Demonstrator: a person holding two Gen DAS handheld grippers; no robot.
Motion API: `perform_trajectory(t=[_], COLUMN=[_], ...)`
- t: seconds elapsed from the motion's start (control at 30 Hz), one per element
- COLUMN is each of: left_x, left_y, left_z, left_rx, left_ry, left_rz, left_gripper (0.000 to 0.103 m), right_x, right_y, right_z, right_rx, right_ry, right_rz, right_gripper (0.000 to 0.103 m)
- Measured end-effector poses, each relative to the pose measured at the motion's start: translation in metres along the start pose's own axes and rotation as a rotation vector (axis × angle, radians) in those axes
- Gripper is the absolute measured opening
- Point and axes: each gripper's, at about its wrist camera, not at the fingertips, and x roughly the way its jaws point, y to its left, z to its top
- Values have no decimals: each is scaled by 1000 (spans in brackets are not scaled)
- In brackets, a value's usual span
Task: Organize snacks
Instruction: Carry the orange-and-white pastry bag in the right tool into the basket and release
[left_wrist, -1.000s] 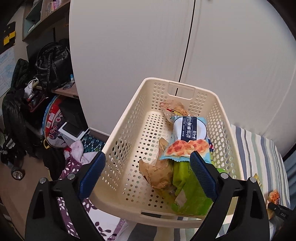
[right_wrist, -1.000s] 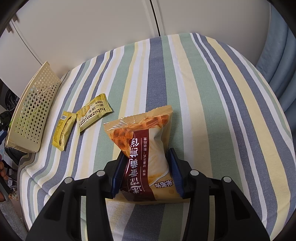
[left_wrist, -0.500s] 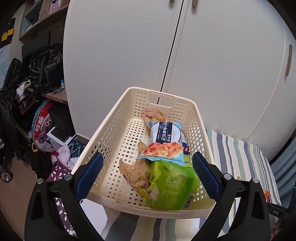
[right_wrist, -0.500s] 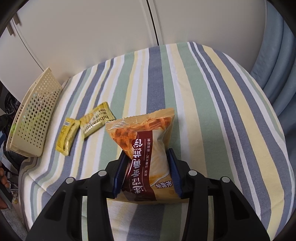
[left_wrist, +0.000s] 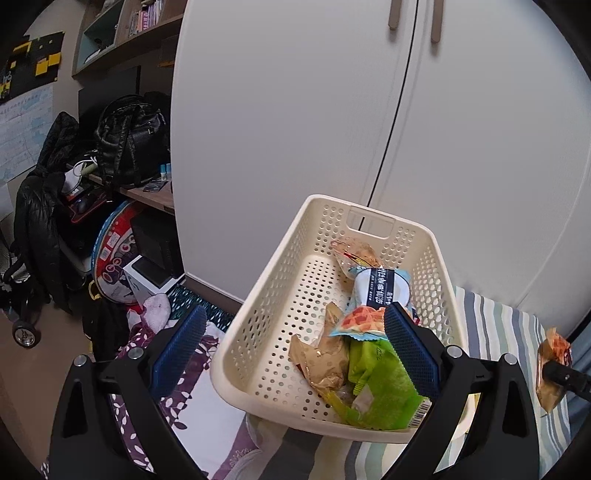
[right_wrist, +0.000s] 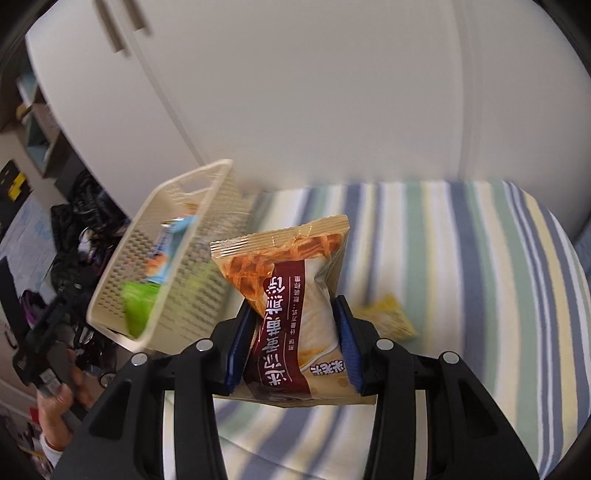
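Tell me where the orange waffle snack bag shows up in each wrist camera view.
Left wrist view: the orange waffle snack bag is at the far right edge, partly cut off, over the striped bedding.
Right wrist view: it fills the centre, clamped between the right gripper's fingers.
Shared landmark: the cream perforated basket, left of the bag in both.

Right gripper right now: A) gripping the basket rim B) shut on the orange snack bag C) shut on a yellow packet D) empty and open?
B: the right gripper has both blue pads pressed on the orange snack bag, which is lifted off the striped bed; the basket sits off to its left.
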Motion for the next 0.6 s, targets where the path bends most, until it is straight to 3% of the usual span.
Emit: perform_trajectory(t=[0.2,0.6], left_x=[-5,-14], left_y=[16,51], left_z=[6,13], left_rx=[-34,-149], left_ry=[-21,-51], left_rz=[34,61], left_gripper=[98,98], right_x=[21,88], right_y=[72,175], right_z=[23,48], right_rx=[-88,-168], right_ry=[4,86], right_rz=[88,150], right_gripper=[43,43])
